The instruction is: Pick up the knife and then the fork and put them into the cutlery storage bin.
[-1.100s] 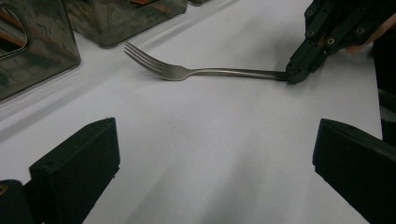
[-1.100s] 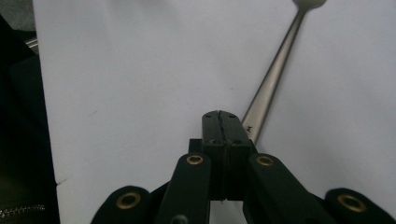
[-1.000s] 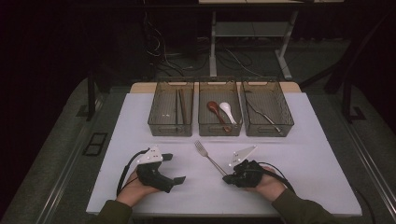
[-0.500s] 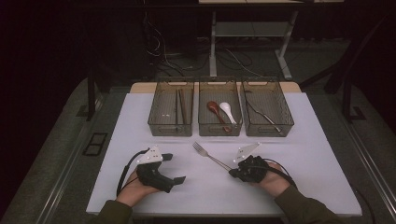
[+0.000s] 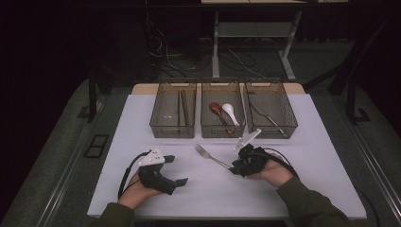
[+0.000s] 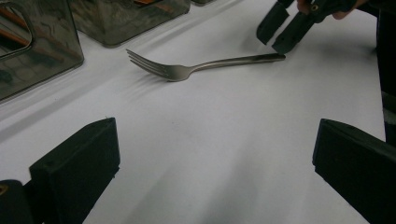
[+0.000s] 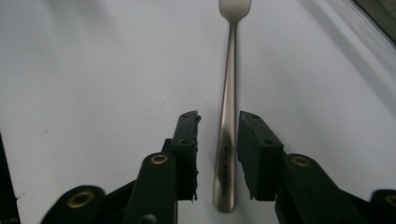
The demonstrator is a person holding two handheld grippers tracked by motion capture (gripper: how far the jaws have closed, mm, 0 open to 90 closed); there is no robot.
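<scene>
Since the earlier frame the right hand-held gripper [image 5: 235, 168] has shifted toward 12 o'clock and its jaws have just been opening; they now straddle the fork [image 7: 228, 116] handle's end with gaps either side. The fork lies flat on the white counter [image 5: 302, 142], tines toward 10 o'clock. The left hand-held gripper [image 5: 177, 170], at 8 o'clock, gapes wide, empty.

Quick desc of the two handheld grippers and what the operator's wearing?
Both are black, pistol-shaped units with blocky black jaws. The left gripper carries a pale grey three-cornered plate on top, and so does the right gripper. A black cable loops from each. Brass-coloured rivets mark the right jaw arms. Sleeves are dark olive.
</scene>
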